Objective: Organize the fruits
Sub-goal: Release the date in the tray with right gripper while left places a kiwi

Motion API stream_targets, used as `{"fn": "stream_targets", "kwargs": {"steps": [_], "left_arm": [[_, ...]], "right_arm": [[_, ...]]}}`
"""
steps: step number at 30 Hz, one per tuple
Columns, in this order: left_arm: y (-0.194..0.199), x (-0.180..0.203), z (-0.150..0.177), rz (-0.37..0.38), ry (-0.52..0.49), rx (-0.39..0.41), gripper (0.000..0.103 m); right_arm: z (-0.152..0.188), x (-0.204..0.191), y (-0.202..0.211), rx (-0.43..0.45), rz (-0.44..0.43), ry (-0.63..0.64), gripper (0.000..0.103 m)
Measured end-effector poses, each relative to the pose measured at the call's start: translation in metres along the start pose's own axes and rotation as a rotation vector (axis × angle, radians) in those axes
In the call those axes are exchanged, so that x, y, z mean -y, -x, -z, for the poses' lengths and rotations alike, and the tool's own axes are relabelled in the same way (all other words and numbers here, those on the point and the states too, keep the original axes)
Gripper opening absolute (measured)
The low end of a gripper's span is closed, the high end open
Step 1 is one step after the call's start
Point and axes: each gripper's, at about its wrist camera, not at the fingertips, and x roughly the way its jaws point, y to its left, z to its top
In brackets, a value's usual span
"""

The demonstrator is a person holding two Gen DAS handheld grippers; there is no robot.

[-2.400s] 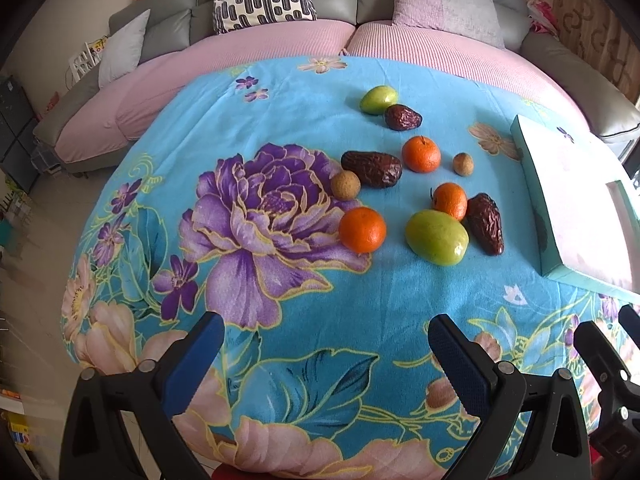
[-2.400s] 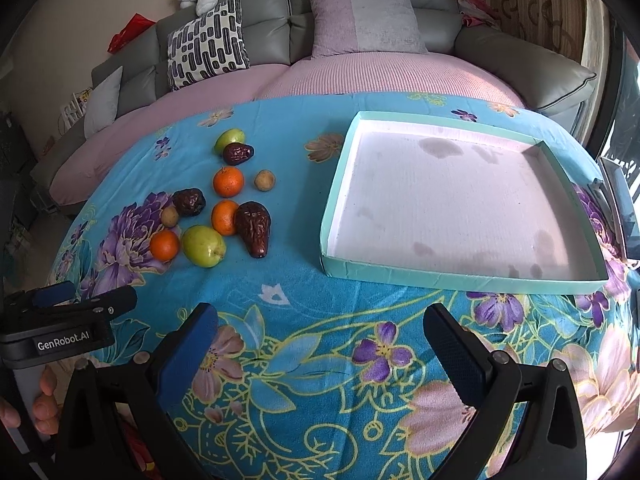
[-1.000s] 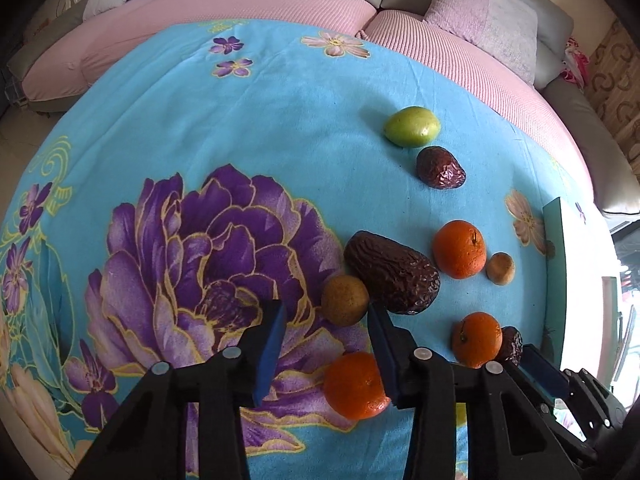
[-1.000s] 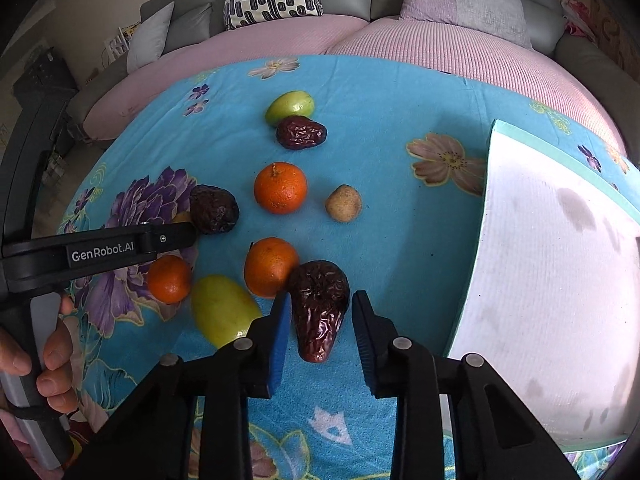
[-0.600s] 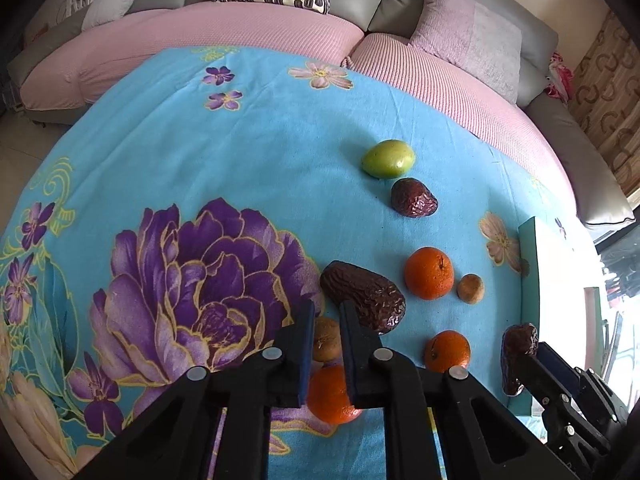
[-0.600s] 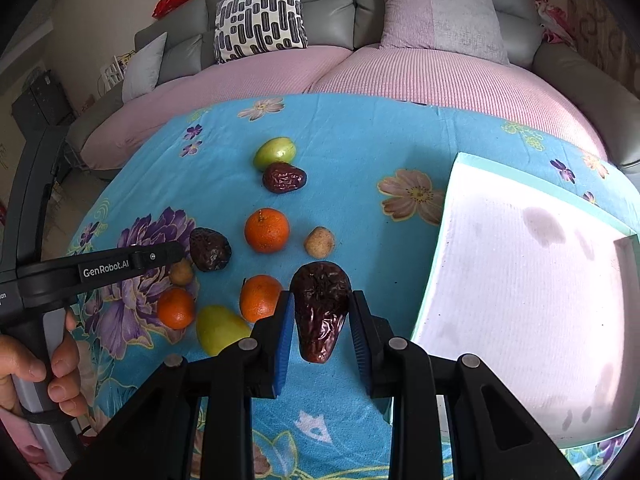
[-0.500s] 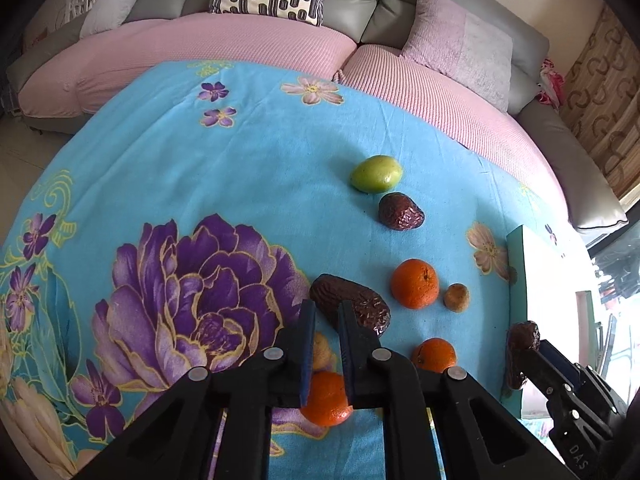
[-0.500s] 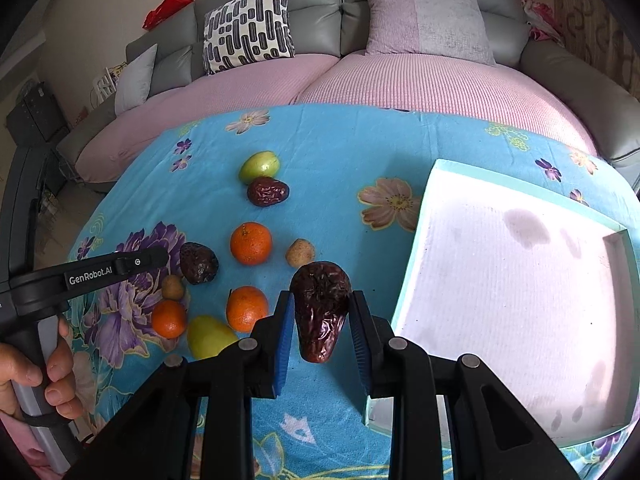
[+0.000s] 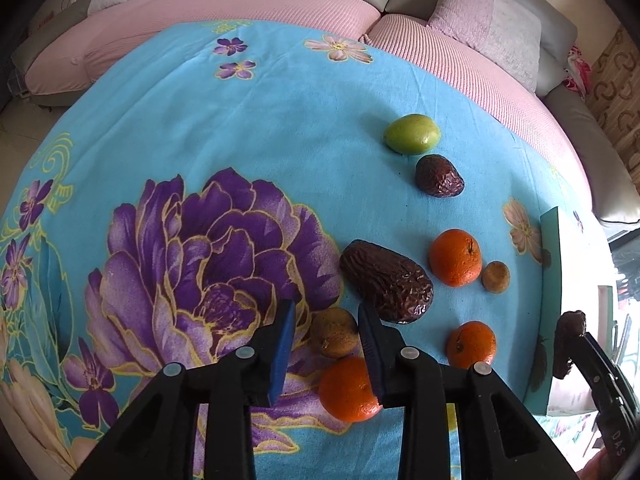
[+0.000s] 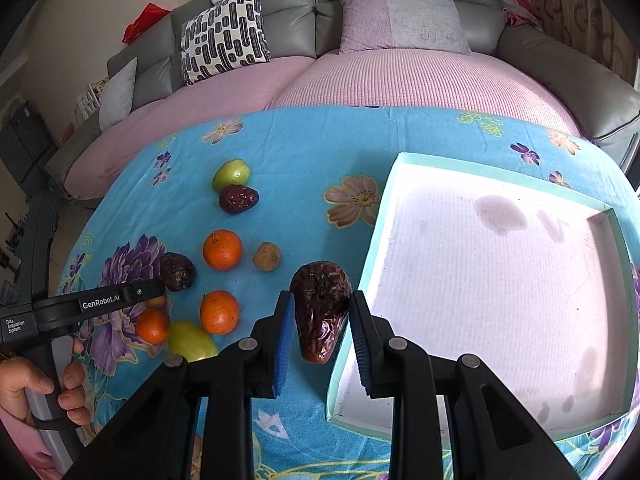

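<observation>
A wrinkled dark-red date (image 10: 320, 310) is held between the blue pads of the right hand-held gripper (image 10: 320, 320), raised beside the rim of a teal-edged white tray (image 10: 372, 248). A small brown round fruit (image 9: 334, 332) is framed on the floral surface (image 9: 200, 120) by the narrowly parted left hand-held gripper (image 9: 326, 330).

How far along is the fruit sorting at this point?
Done: nothing yet; the tray holds no fruit. In hand: the right tongs grip a wrinkled date just beside the tray's near left rim, and the left tongs stand open around a small brown fruit. Left: that fruit and eight more lying on the cloth.
</observation>
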Motion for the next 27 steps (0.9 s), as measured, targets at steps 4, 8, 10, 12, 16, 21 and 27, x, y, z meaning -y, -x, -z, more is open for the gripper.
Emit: {"fn": "stream_targets", "kwargs": {"steps": [4,8,10,12,16,21,27], "left_arm": [[0.005,0.005,0.003,0.013,-0.016,0.01,0.026],[0.014,0.01,0.0,0.015,-0.044,0.048,0.026],[0.02,0.013,-0.001,0.024,-0.049,0.071,0.026],[0.029,0.017,-0.002,0.046,-0.058,0.102,0.026],[0.046,0.041,0.0,0.115,-0.13,0.165,0.026],[0.059,0.085,0.005,0.149,-0.256,0.192,0.026],[0.054,0.157,0.027,0.189,-0.452,0.169,0.026]], "right_arm": [[0.0,0.002,0.001,0.002,0.0,-0.01,0.029],[-0.001,0.005,0.006,0.017,-0.006,-0.023,0.029],[-0.002,0.009,0.009,0.025,-0.005,-0.034,0.029],[-0.004,0.018,0.013,0.035,0.003,-0.056,0.029],[-0.006,0.054,0.026,0.05,0.094,-0.146,0.029],[-0.004,0.105,0.037,0.041,0.201,-0.269,0.029],[-0.003,0.136,0.042,0.045,0.254,-0.319,0.029]]}}
